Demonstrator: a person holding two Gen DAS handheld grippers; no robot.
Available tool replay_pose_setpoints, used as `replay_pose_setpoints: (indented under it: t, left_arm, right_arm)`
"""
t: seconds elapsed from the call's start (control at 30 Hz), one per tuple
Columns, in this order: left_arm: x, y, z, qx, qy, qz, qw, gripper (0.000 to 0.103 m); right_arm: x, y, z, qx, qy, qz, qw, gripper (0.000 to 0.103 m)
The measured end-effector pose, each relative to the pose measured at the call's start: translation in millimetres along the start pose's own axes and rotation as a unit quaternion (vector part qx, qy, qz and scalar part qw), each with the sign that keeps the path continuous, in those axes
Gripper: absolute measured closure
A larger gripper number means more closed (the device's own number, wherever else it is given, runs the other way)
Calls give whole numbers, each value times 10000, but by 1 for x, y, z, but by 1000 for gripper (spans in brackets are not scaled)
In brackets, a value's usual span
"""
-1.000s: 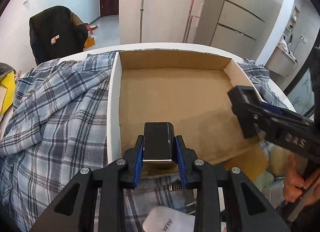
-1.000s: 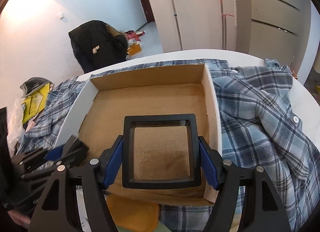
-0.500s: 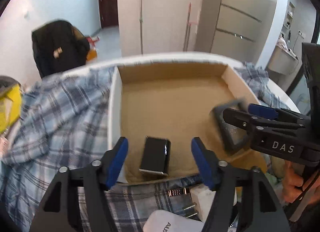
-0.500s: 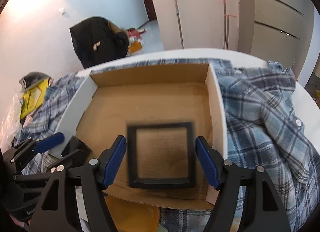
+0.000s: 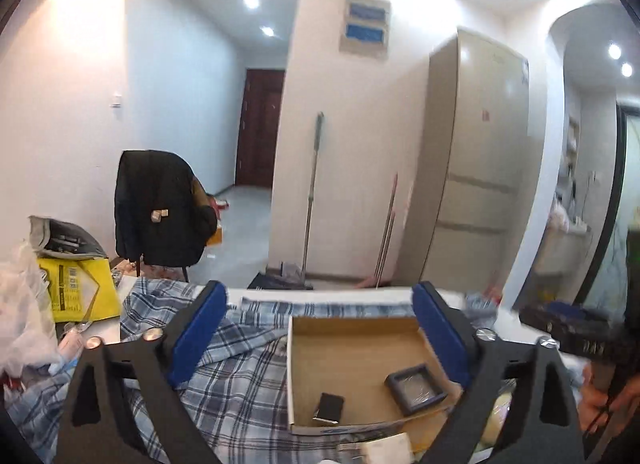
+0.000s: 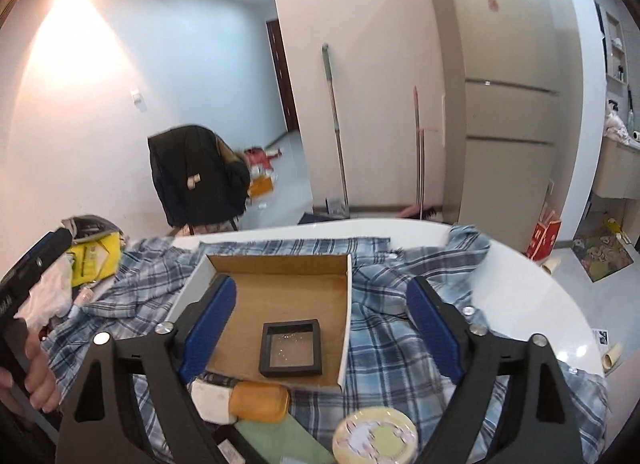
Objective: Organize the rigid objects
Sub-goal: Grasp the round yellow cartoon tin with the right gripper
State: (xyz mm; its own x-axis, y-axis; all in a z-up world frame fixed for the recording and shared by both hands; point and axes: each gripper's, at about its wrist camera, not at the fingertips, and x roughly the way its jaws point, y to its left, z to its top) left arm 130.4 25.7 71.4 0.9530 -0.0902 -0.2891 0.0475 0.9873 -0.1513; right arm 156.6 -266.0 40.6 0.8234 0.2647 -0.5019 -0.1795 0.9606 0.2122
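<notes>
Two wrist fisheye cameras, both above the near edge of the table and facing the far wall

The left wrist view looks almost level, so the cardboard box point(image 5: 352, 368) sits low and small; the right wrist view tilts more downward and seems a little nearer to the box point(image 6: 280, 304). Both views share the box, the plaid shirt point(image 5: 240, 376) point(image 6: 400, 344), the draped chair point(image 5: 160, 208) and the fridge point(image 5: 476, 168).

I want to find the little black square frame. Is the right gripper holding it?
No. The black square frame lies on the floor of the brown cardboard box, and the right gripper is open with nothing between its blue pads.
</notes>
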Motion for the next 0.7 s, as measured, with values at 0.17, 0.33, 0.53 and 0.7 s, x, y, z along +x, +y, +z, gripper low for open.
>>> replay_pose_setpoints:
  t: [0.17,0.33,0.53,0.7]
  left_arm:
    - [-28,-24,5,495,-226,-407,9977,0]
    - [-52,-58,-3,803,-433,-443,9948,0]
    - [-41,-70,-26,135,171,-885,9958,0]
    - [-19,-74,-58,411,361,-565,9969,0]
  right_arm:
    - [-37,-4,-13,-103,-270,-16,9996,2]
    - [-51,-10,-31,-164,-210,-69,9996,0]
    - [-24,-27,-55,-109,228,-447,9987,1]
    - [9,-35,-78,-105,690,-492,9963,1]
